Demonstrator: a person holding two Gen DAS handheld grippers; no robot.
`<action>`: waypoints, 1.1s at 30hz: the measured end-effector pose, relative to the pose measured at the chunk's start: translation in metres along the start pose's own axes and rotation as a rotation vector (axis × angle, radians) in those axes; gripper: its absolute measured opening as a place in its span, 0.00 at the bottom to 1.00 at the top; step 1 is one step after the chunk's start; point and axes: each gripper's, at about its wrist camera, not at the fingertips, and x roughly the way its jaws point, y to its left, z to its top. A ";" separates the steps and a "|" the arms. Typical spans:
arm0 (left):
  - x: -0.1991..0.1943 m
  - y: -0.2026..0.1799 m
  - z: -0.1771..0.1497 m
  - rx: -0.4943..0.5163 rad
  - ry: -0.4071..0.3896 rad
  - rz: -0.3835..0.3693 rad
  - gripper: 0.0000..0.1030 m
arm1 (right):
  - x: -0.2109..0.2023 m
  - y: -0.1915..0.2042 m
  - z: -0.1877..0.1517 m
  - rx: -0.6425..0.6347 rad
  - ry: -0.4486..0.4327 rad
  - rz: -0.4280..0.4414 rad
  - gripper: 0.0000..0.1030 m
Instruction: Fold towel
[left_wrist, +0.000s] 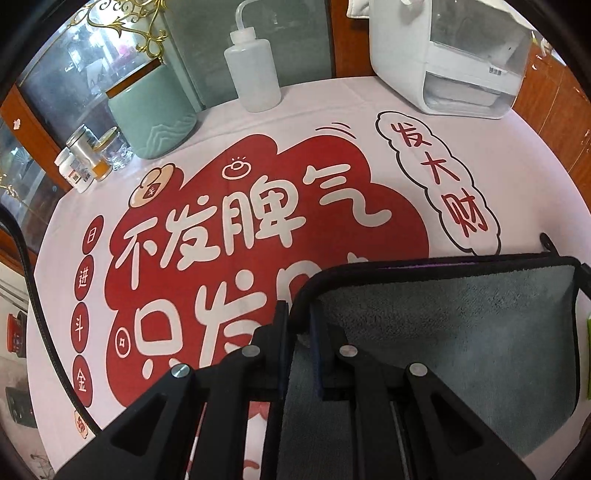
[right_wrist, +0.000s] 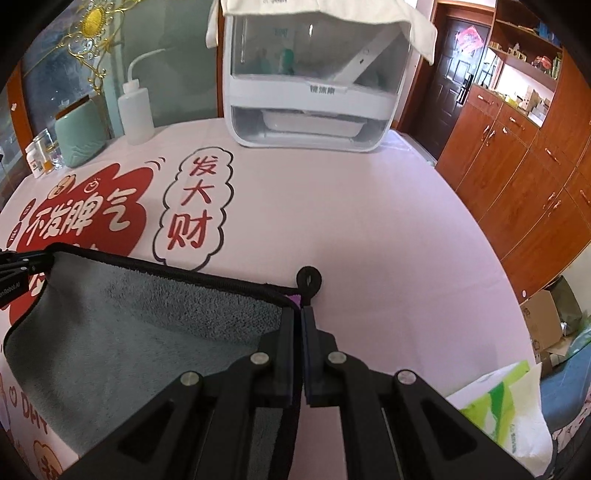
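Both grippers are pinching the grey towel (right_wrist: 122, 332) by its black-edged corners: left gripper (left_wrist: 297, 317) on one corner, right gripper (right_wrist: 298, 317) clamped tight beside the hanging loop (right_wrist: 309, 277). The towel's stretched between them over the pink tablecloth (right_wrist: 351, 221) (big red lettering).

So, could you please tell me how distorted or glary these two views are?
Left wrist view: strong fisheye bending of the tablecloth, dark vignette corners, glare on the glass cabinet. Right wrist view: same curvature, bright washout near the shelves; towel sharp.
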 end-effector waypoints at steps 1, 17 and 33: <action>0.001 0.000 0.000 -0.001 0.001 0.001 0.09 | 0.002 0.000 0.000 0.001 0.004 0.001 0.03; 0.015 -0.001 0.004 -0.002 0.029 0.009 0.10 | 0.022 0.005 -0.004 -0.005 0.039 -0.009 0.03; 0.018 -0.005 0.004 0.015 0.020 0.068 0.25 | 0.026 0.009 -0.003 -0.034 0.037 -0.031 0.05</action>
